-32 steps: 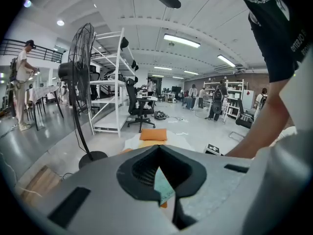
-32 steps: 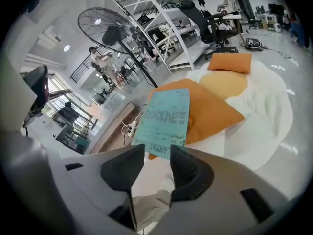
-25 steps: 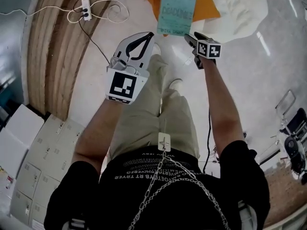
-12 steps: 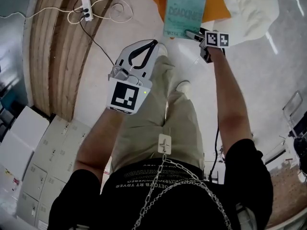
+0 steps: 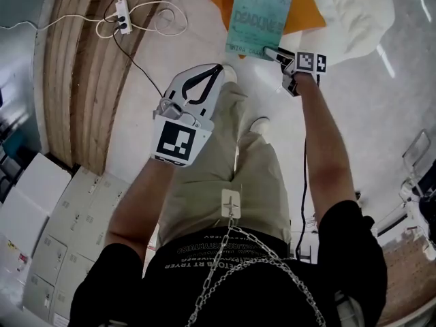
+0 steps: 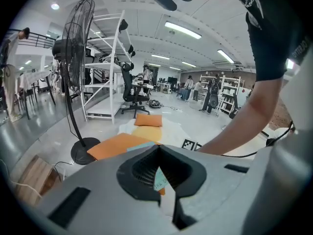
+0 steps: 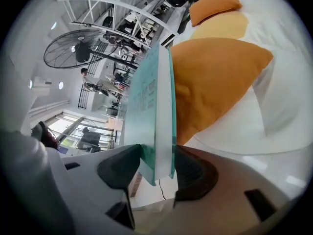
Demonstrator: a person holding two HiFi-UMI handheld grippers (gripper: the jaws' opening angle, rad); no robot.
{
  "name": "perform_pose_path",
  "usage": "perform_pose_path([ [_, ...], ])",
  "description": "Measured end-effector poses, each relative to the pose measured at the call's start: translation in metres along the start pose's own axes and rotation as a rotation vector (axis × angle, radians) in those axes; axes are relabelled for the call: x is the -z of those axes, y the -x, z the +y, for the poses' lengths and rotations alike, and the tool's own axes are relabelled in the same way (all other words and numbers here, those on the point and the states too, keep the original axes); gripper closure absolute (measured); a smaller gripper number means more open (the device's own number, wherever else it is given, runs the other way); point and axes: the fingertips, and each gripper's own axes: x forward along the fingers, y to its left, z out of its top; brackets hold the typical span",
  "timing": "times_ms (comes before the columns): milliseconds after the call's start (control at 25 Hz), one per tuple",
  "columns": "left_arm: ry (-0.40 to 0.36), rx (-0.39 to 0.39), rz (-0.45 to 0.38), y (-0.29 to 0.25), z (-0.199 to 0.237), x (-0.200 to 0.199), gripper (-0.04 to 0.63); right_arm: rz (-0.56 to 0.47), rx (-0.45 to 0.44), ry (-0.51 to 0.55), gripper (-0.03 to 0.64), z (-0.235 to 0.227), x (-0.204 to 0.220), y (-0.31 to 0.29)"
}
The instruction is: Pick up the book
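Reaching forward since a second ago, the right gripper (image 5: 273,51) has come from short of the book (image 5: 257,18) to its near right corner, and its jaws have just been closing with that corner between them. The right gripper view shows them clamped on the book (image 7: 152,102), one dark pad on each teal cover and the pale page block (image 7: 164,146) edge-on between. The grip takes only the corner. The rest of the near short edge runs free to the left.

From the head view, the book's far part lies over the orange cushion (image 5: 310,11), and its near edge reaches out past the cushion toward the pale floor (image 5: 381,107). Whether the book has left the cushion I cannot tell. A white sheet (image 5: 349,20) lies just beside the cushion on the right.

The left gripper (image 5: 206,79) hangs over the person's trousers (image 5: 225,176), well apart from the book, its jaws pressed together on nothing. In its own view a sliver of the book (image 6: 159,180) shows past the closed left gripper (image 6: 160,151).

Open floor spreads to the right of the right arm. To the left, a cable (image 5: 139,63) from the power strip (image 5: 122,12) crosses the floor between the wooden boards (image 5: 75,73) and the person's legs.
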Motion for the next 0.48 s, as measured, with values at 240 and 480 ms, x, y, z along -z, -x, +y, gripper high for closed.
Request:
perform_pose_path([
  [240,0.0,-0.002,0.01,-0.001,-0.012,-0.004,0.591,-0.049,-0.042,0.02,0.443,0.013,-0.007,0.024],
  [480,-0.016,0.018,0.021,-0.011,-0.025,0.004,0.591,-0.057,-0.063,0.012,0.442,0.005,-0.006,0.025],
])
